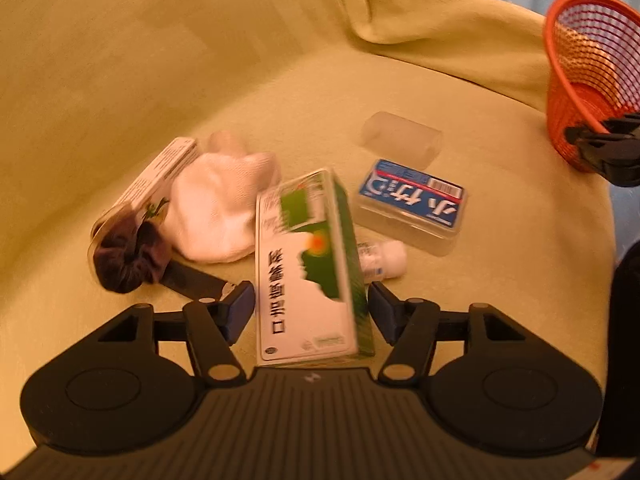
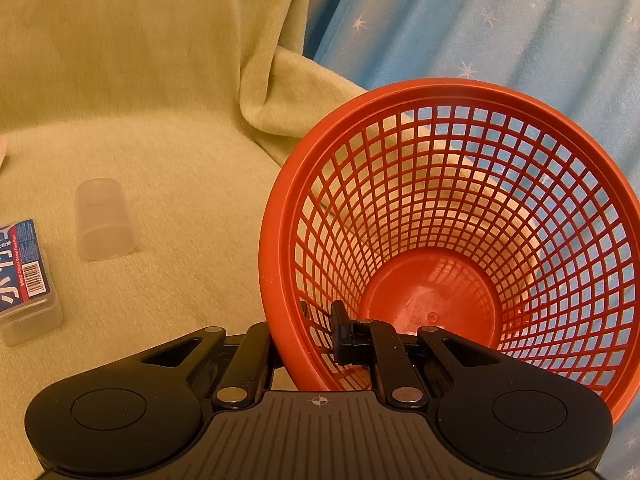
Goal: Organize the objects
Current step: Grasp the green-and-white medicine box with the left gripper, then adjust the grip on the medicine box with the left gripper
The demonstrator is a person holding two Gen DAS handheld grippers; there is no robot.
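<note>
My left gripper point(image 1: 312, 304) is shut on a green and white carton point(image 1: 308, 272), one pad against each long side, the carton's near end close to the gripper's body. Behind it on the yellow-green blanket point(image 1: 280, 80) lie a white sock point(image 1: 224, 204), a dark scrunchie point(image 1: 128, 256), a second carton point(image 1: 160, 176), a small white bottle point(image 1: 384, 258), a blue-labelled clear case point(image 1: 412, 204) and a clear cup point(image 1: 400, 140) on its side. My right gripper point(image 2: 320, 344) is shut on the rim of an empty red mesh basket point(image 2: 460, 200), which tilts toward the camera.
A flat black strip point(image 1: 192, 280) lies by the scrunchie. The basket point(image 1: 588, 80) stands at the blanket's right edge, with the right gripper point(image 1: 600, 140) on it. The blanket rises in folds behind. A blue starred curtain point(image 2: 480, 20) hangs beyond the basket.
</note>
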